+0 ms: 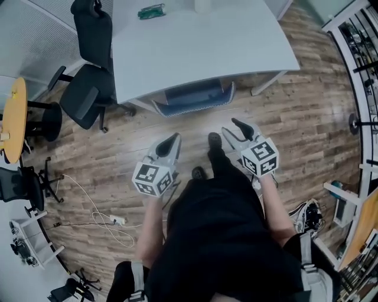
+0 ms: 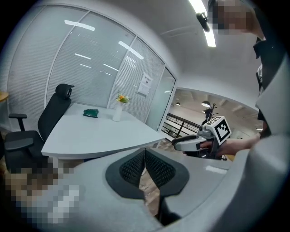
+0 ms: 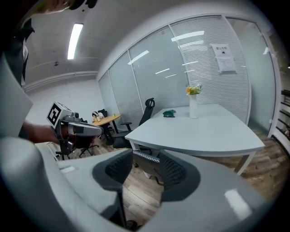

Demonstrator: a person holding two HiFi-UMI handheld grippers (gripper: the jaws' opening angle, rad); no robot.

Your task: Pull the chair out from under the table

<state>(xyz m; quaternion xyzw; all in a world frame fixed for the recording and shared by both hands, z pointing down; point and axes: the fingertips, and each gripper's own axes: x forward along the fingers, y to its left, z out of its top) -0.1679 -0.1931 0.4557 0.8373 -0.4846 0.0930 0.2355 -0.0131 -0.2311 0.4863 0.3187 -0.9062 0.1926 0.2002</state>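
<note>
- The grey-blue mesh-backed chair (image 1: pixel 195 99) sits tucked under the white curved counter (image 1: pixel 195 41). Only the top of its back shows past the near edge, so little of it is free to grip.
- The right tongs (image 1: pixel 235 128) stand wide open and empty, short of the chair. In the right gripper view the chair back (image 3: pixel 144 164) appears between the jaws but well apart from them.
- The left tongs (image 1: pixel 174 138) are closed tight on nothing. They would likely need to open before taking the back; arriving shut, they could only bump it.
- A grip from one side alone might swing the chair rather than draw it straight, wedging it against the counter's white leg (image 1: pixel 269 82).
- With the back so close under the counter rim, jaws coming in high could strike the edge instead of the chair.
- A hard knock there may shake the white vase of flowers (image 3: pixel 193 106) and the small green object (image 1: pixel 152 11) on top.
- The person's dark shoes (image 1: pixel 214 140) stand directly behind the chair, in what looks like its way out; a quick pull could run it into them.
- A white cable (image 1: pixel 100 218) trails across the wooden floor (image 1: pixel 307 118) to the left, a trip risk for a backward step.
- The black office chair (image 1: pixel 88 76) beside the counter's left end seems too far off to interfere.
</note>
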